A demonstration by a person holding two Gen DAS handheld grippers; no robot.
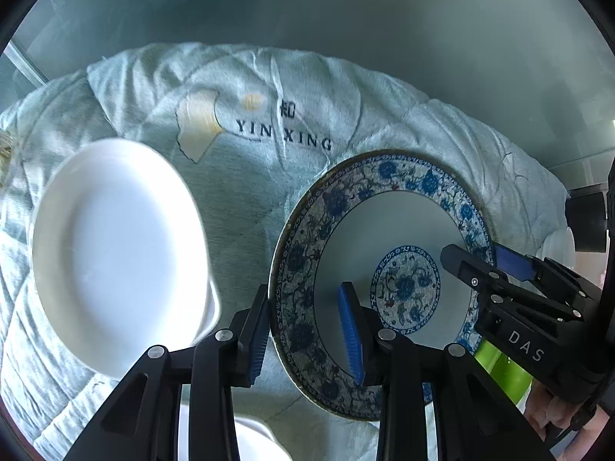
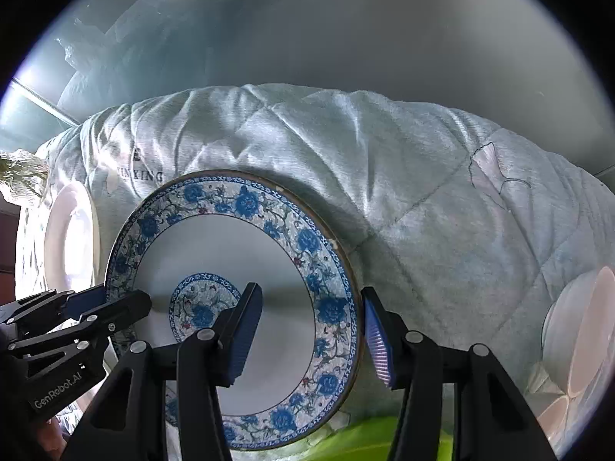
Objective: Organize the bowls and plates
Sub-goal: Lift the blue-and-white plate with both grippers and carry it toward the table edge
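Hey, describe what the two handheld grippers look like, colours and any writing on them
Both are black plastic linkage frames with round silver pivot pins and two fingers faced with ribbed blue pads. The left gripper carries white "GenRobot.AI" lettering on its body. The right gripper carries white "DAS" lettering. No cables or sleeves are visible.

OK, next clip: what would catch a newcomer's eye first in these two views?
The round blue-and-white floral porcelain plate dominates, lying on a pale quilted blanket printed with "YIN XING". Both grippers straddle its rim from opposite sides, the left gripper on one edge and the right gripper on the other, pads not visibly pressing. A plain white round plate lies on the blanket beside the patterned one.
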